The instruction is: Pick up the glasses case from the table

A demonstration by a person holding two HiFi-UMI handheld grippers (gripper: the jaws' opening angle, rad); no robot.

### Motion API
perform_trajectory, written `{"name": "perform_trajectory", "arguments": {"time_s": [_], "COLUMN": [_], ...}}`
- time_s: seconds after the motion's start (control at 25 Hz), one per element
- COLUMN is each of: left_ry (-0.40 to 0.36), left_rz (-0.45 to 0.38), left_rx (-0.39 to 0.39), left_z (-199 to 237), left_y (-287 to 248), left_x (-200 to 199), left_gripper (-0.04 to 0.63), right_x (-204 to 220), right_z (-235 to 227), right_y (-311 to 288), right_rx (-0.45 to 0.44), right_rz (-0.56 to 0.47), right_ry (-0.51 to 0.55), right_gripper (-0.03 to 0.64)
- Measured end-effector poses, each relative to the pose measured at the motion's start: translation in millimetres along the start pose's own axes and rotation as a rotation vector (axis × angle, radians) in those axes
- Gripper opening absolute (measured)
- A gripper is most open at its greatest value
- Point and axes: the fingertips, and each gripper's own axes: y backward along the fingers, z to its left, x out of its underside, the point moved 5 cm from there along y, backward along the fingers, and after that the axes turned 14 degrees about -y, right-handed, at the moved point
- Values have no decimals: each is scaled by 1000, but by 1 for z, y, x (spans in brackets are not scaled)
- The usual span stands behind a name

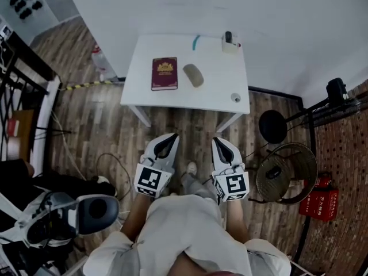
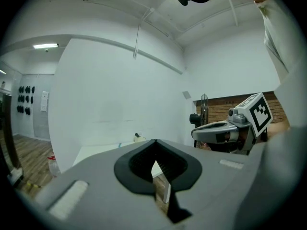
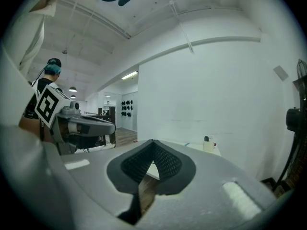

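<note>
While the left tool (image 1: 168,140) and right tool (image 1: 220,142) hang shut and empty short of the table's (image 1: 218,79) near edge, the case (image 1: 193,75) lies mid-table, ahead between them. Its long axis seemingly runs far-left to near-right, and neither tool is clearly nearer.

We log two handheld tools, left tool (image 1: 168,138) and right tool (image 1: 221,141); both have pale grey moulded shells; black ribbed pads (image 2: 168,166) line the inner faces; left cube (image 1: 150,180) and right cube (image 1: 232,186) are white with black square markers; the person wears a white short-sleeved top (image 1: 190,234), grey trousers (image 1: 200,186), and a light shoe (image 1: 191,168).
</note>
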Motion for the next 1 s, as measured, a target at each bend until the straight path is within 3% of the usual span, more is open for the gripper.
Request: {"name": "perform_trajectory", "arguments": {"time_s": [0.56,1.0], "left_ry": [-19,-14], "left_rz": [21,34], "left_rx": [-78,-117], "left_z": [29,51], "left_y": [-85,-122], "left_x": [-10,-5], "left_gripper": [18,18], "right_x": [-30,-40], "right_z": [-70,-97], "right_y": [-70,-113], "right_rx": [-86,-124], "right_rz": [14,32], "right_ry": [2,8], "right_gripper": [5,5]}}
